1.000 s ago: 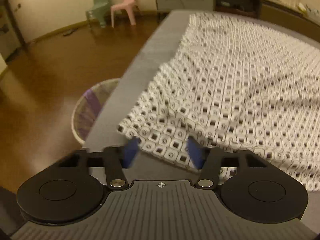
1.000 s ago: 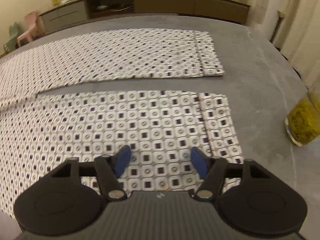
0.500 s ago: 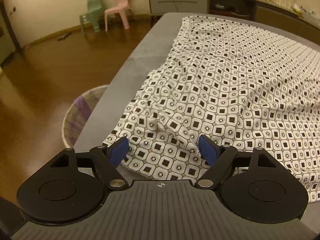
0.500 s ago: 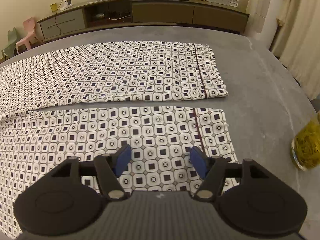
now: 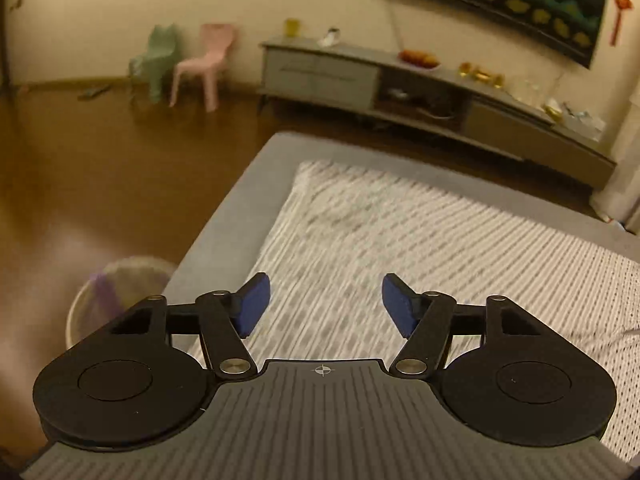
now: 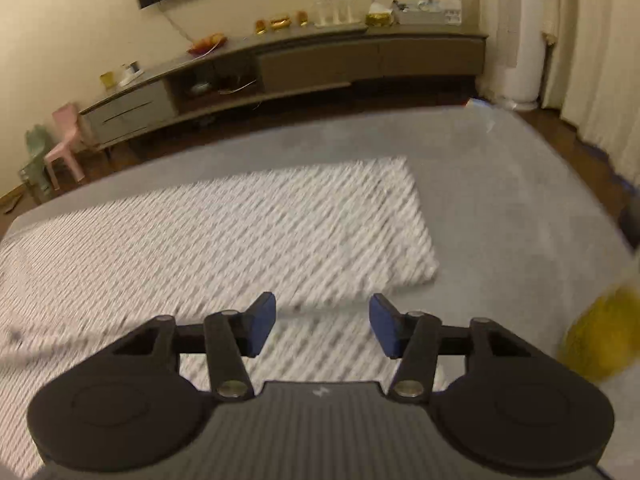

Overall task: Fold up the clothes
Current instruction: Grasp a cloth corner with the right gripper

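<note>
A pair of white trousers with a black square print [image 5: 400,240] lies spread flat on the grey table [image 5: 240,208]; both views are motion-blurred. In the right wrist view the two legs [image 6: 240,232] lie side by side, hems to the right. My left gripper [image 5: 324,304] is open and empty, held above the waist end near the table's left edge. My right gripper [image 6: 322,328] is open and empty, above the gap between the two legs near the hems.
A woven basket [image 5: 108,292] stands on the wooden floor left of the table. A yellow jar [image 6: 600,340] sits on the table at the right. A long sideboard [image 6: 320,64] and small chairs [image 5: 200,64] stand along the far wall.
Both grippers have lifted and tilted up away from the cloth, so more of the room shows. The left gripper's jaws have opened wider. The trousers have stayed on the table.
</note>
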A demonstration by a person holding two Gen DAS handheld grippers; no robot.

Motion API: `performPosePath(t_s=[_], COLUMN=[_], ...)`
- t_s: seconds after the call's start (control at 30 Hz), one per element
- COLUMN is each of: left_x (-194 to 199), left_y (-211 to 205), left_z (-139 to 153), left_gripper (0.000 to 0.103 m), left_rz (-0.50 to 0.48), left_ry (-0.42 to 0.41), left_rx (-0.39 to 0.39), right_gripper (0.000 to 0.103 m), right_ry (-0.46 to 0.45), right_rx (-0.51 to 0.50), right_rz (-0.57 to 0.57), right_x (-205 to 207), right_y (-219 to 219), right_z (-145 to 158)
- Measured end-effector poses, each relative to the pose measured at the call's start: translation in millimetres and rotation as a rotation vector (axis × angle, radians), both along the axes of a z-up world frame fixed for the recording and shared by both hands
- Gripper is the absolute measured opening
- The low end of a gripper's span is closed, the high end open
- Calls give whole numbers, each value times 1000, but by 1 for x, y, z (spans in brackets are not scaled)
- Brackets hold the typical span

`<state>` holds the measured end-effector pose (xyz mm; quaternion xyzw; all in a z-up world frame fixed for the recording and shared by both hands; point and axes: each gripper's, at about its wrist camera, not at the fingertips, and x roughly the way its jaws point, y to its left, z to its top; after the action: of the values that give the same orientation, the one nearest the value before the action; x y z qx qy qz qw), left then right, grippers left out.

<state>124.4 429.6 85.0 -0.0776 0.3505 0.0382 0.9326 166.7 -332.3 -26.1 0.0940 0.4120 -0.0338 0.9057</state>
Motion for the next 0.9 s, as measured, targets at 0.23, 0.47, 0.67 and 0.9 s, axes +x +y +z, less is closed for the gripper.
performPosePath(t_s=[0.23,0.47,0.67,0.9], left_x=[77,118,149,174], left_y=[-28,-57,-81,-111], left_z=[-13,-43,-58,-65], left_gripper=[61,61,60,61], left_rz=[-50,-83,-86,-65], left_ry=[61,127,152,149], left_rx=[-105,-187,-282,-396], right_gripper=[63,53,3,3], right_ry=[54,132,70,-278], right_rx=[-31,-98,-148,-314], right_rz=[-101,-52,54,388], right_x=[133,192,169,4], right_y=[-59,-53,-31,32], right_z=[-31,-83,-72,-5])
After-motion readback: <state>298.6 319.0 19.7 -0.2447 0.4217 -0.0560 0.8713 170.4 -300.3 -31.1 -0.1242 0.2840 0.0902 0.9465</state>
